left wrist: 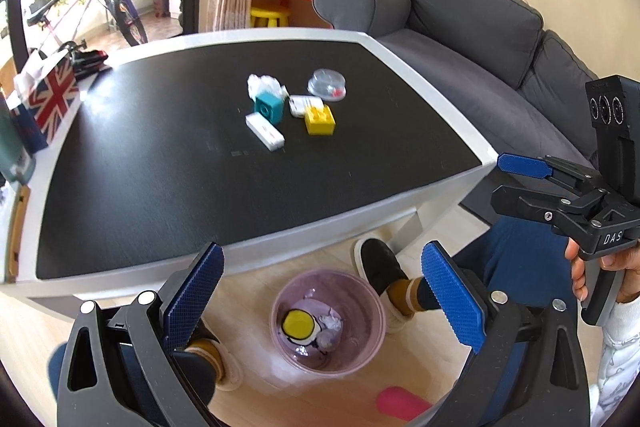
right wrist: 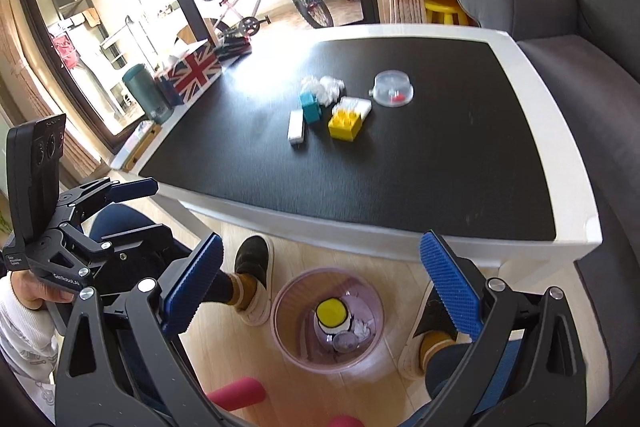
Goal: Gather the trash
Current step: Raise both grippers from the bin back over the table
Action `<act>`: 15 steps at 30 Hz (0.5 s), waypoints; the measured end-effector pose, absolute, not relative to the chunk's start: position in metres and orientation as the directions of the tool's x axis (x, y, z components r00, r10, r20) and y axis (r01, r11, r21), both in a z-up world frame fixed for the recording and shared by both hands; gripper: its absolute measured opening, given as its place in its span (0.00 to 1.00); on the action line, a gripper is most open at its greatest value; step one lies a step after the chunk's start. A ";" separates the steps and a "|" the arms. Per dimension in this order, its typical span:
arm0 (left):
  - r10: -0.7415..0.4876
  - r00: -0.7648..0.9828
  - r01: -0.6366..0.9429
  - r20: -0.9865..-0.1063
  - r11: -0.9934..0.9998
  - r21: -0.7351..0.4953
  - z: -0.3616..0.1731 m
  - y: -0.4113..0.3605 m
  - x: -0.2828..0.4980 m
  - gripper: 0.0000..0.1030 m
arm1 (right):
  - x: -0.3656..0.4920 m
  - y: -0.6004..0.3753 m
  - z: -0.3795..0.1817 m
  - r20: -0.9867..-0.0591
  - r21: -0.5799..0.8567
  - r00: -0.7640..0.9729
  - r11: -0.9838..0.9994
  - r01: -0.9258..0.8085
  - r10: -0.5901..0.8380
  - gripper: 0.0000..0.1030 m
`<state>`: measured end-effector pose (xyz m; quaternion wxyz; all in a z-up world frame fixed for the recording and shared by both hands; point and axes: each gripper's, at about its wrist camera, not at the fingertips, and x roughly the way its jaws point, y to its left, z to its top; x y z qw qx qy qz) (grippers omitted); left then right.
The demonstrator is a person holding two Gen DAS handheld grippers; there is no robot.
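Both grippers hang in front of the black-topped table, above a pink translucent bin on the floor. The bin holds a yellow round piece and crumpled paper. My left gripper is open and empty, and so is my right gripper. On the table lie a crumpled white tissue, a teal block, a white stick-shaped box, a white packet, a yellow brick and a clear plastic dome.
A Union Jack tissue box and a green bottle stand at the table's left edge. A grey sofa runs along the right. The person's slippered feet flank the bin, and a pink object lies on the floor.
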<state>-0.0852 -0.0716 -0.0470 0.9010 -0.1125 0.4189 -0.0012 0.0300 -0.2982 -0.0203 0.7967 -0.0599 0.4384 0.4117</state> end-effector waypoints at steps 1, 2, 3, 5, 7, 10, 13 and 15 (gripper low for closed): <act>-0.094 0.650 -0.093 -0.754 0.975 -0.202 -0.045 -0.070 -0.084 0.93 | 0.032 -0.297 -0.017 -0.746 0.264 0.279 0.653 -0.710 0.605 0.94; -0.090 0.652 -0.095 -0.753 0.975 -0.200 -0.042 -0.067 -0.081 0.93 | 0.036 -0.294 -0.013 -0.744 0.262 0.281 0.652 -0.711 0.606 0.94; -0.088 0.655 -0.097 -0.751 0.975 -0.199 -0.040 -0.064 -0.079 0.93 | 0.038 -0.293 -0.011 -0.743 0.262 0.282 0.652 -0.712 0.606 0.94; -0.081 0.659 -0.104 -0.748 0.975 -0.197 -0.035 -0.059 -0.074 0.93 | 0.045 -0.290 -0.007 -0.741 0.260 0.285 0.651 -0.713 0.608 0.94; -0.076 0.660 -0.109 -0.747 0.975 -0.195 -0.031 -0.054 -0.068 0.93 | 0.052 -0.285 -0.003 -0.741 0.258 0.285 0.650 -0.714 0.608 0.94; -0.069 0.660 -0.113 -0.748 0.975 -0.190 -0.030 -0.047 -0.060 0.93 | 0.063 -0.278 -0.001 -0.743 0.256 0.283 0.648 -0.717 0.607 0.95; -0.063 0.658 -0.123 -0.750 0.974 -0.190 -0.029 -0.039 -0.050 0.93 | 0.074 -0.270 -0.002 -0.752 0.249 0.279 0.649 -0.719 0.597 0.95; -0.061 0.656 -0.124 -0.752 0.974 -0.187 -0.028 -0.034 -0.043 0.93 | 0.083 -0.264 -0.002 -0.757 0.242 0.278 0.648 -0.722 0.592 0.95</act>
